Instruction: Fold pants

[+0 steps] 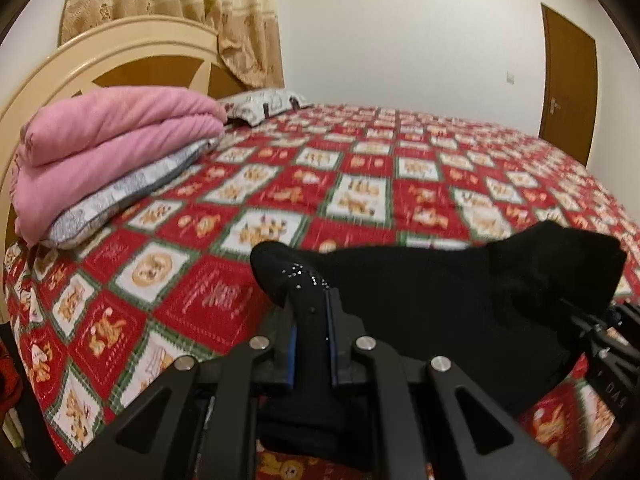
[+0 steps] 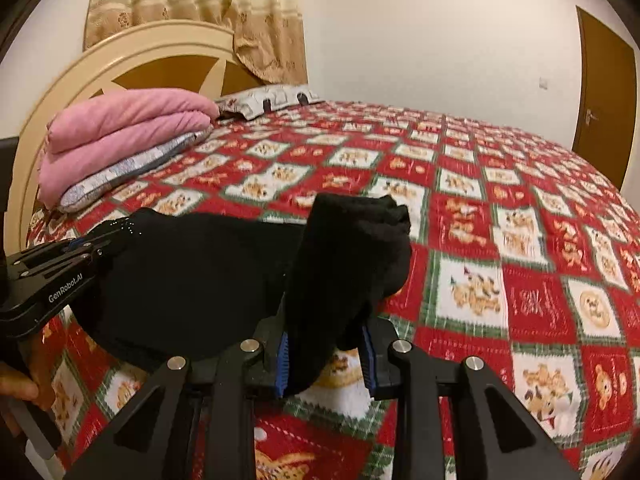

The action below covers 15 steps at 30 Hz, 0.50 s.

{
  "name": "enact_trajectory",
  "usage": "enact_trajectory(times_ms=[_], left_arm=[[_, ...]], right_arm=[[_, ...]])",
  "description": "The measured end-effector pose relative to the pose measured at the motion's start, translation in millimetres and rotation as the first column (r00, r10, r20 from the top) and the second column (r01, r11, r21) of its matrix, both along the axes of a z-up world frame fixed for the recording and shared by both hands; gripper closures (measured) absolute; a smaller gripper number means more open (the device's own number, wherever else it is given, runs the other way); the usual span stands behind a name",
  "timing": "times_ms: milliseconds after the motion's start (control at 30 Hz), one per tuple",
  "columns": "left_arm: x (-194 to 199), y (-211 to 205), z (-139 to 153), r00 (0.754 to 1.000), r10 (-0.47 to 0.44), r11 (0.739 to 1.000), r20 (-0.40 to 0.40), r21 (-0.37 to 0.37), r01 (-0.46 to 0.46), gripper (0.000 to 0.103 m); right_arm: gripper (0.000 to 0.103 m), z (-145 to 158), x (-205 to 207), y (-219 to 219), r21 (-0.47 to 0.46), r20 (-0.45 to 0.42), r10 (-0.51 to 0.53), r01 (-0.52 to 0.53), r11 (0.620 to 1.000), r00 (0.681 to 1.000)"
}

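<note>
The black pants [image 1: 440,288] hang stretched between my two grippers above the near edge of the bed. My left gripper [image 1: 312,312] is shut on one end of the pants, where small sparkly studs [image 1: 304,276] show. It also shows in the right wrist view [image 2: 100,240], at the left. My right gripper [image 2: 326,344] is shut on the other end of the black pants [image 2: 208,272], with cloth bunched up between its blue pads [image 2: 282,364]. In the left wrist view the right gripper [image 1: 592,320] is at the far right edge.
The bed has a red, white and green patchwork cover [image 2: 500,240]. A folded pink blanket [image 1: 112,140] lies on a grey patterned pillow [image 1: 132,192] by the cream headboard [image 1: 52,68]. Another pillow [image 1: 264,104] lies further back. A curtain and a brown door [image 1: 568,80] stand behind.
</note>
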<state>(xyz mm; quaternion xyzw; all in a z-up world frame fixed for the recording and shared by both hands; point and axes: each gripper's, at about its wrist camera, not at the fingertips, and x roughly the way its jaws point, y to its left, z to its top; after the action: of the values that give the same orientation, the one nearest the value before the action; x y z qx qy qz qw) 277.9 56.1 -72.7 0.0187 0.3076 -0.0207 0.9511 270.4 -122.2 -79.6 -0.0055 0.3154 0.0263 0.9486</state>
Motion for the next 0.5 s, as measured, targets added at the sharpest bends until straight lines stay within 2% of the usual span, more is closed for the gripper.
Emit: enact_trajectory(times_ms=[200, 300, 367, 400, 433, 467, 500], left_arm=[[2.6, 2.4, -14.8, 0.997, 0.010, 0.999, -0.076, 0.031, -0.008, 0.091], [6.8, 4.0, -25.6, 0.991, 0.011, 0.998, -0.137, 0.064, -0.002, 0.087], [3.7, 7.5, -26.1, 0.990, 0.010, 0.998, -0.140, 0.065, -0.001, 0.082], [1.1, 9.5, -26.2, 0.990, 0.009, 0.997, -0.141, 0.078, 0.002, 0.076], [-2.0, 12.1, -26.4, 0.990, 0.020, 0.994, -0.137, 0.107, -0.005, 0.058], [-4.9, 15.8, -26.5, 0.991, 0.042, 0.990, -0.127, 0.138, -0.024, 0.032], [-8.6, 21.5, -26.6, 0.991, 0.072, 0.985, -0.116, 0.167, -0.052, 0.020]], right_arm=[[0.071, -12.7, 2.8, -4.9, 0.025, -0.075, -0.006, 0.008, 1.000, 0.997], [0.063, -16.2, 1.9, -9.5, 0.050, -0.105, -0.006, 0.011, 0.999, 0.994], [0.044, -16.0, -3.3, -14.5, 0.052, -0.113, -0.005, 0.011, 0.999, 0.994], [0.039, -15.8, -6.6, -16.8, 0.053, -0.114, -0.006, 0.012, 0.999, 0.993], [0.034, -15.8, -11.7, -21.6, 0.057, -0.117, -0.008, 0.015, 0.998, 0.993], [0.033, -15.2, -18.6, -28.2, 0.075, -0.115, -0.009, 0.017, 0.997, 0.993], [0.033, -14.1, -24.9, -34.1, 0.101, -0.109, -0.006, 0.017, 0.995, 0.994]])
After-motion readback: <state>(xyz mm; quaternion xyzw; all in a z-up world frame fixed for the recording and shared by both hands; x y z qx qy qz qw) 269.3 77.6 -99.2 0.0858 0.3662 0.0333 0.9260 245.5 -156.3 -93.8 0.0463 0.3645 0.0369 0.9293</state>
